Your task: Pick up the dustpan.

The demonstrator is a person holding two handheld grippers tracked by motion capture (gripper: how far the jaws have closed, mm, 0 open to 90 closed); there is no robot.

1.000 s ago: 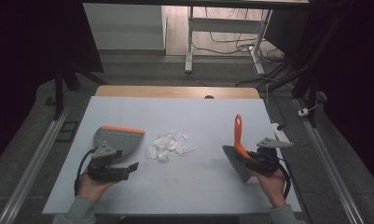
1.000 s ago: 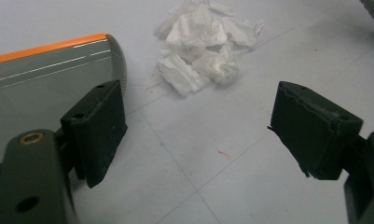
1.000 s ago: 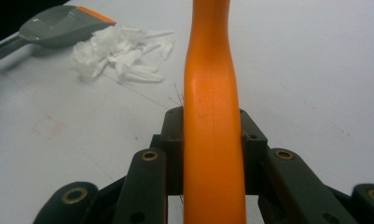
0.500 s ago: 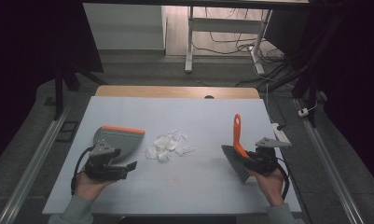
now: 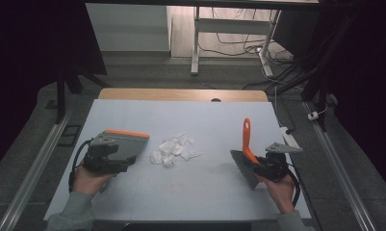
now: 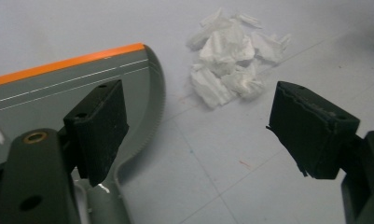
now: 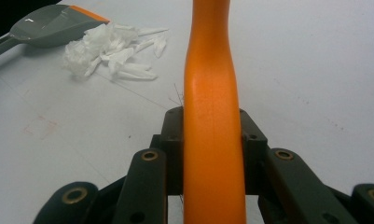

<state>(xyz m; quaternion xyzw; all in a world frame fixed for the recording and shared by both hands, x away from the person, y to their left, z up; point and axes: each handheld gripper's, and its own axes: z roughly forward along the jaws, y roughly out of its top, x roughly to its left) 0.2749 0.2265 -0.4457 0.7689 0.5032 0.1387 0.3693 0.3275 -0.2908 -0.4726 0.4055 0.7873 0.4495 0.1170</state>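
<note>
We find the brush [image 5: 247, 156] at the table's [image 5: 210, 120] right, its orange handle clamped in the right gripper [image 7: 212, 140]. Paper scraps [image 5: 173, 150] lie mid-table beside the dustpan [image 5: 121, 144]. The left gripper [image 6: 198, 126] gapes wide, holding nothing, by the dustpan

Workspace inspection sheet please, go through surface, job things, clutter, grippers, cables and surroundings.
Surface: pale table, marked with a faint grid.
Job's things: grey dustpan with orange edge at left; pile of white paper scraps mid-table; orange-handled brush at right.
Clutter: nothing seen.
Grippers: left gripper open beside the dustpan; right gripper shut on the brush handle.
Cables: black cable loops from right gripper.
Surroundings: dark floor, desk legs, loose wires behind.
</note>
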